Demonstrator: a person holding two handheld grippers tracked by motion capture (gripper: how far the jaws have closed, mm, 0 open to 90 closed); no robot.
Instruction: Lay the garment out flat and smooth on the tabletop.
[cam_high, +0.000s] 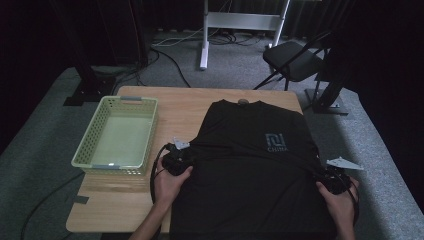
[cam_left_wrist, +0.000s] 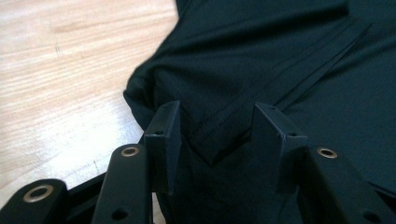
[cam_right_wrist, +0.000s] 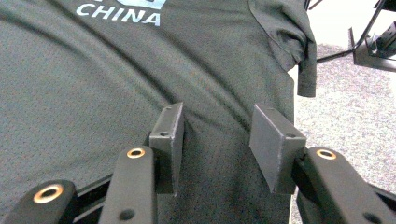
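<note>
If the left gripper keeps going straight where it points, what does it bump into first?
Most likely the black shirt: the left gripper has open jaws with a stitched corner of the fabric already lying between them.

Right tool (cam_right_wrist: 217, 135) spread open over black shirt (cam_right_wrist: 93, 93), white CHINA lettering (cam_right_wrist: 119, 15), grey carpet (cam_right_wrist: 345, 116) beside

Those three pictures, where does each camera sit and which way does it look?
High view: above the person's side, looking forward and down on the table; both hands and forearms show, the left gripper and right gripper at the black T-shirt.
Left gripper view: rides that gripper, looking along its open jaws at a folded shirt edge.
Right gripper view: looks along open jaws across the shirt toward its CHINA print.
Shared: all three show the shirt.
</note>
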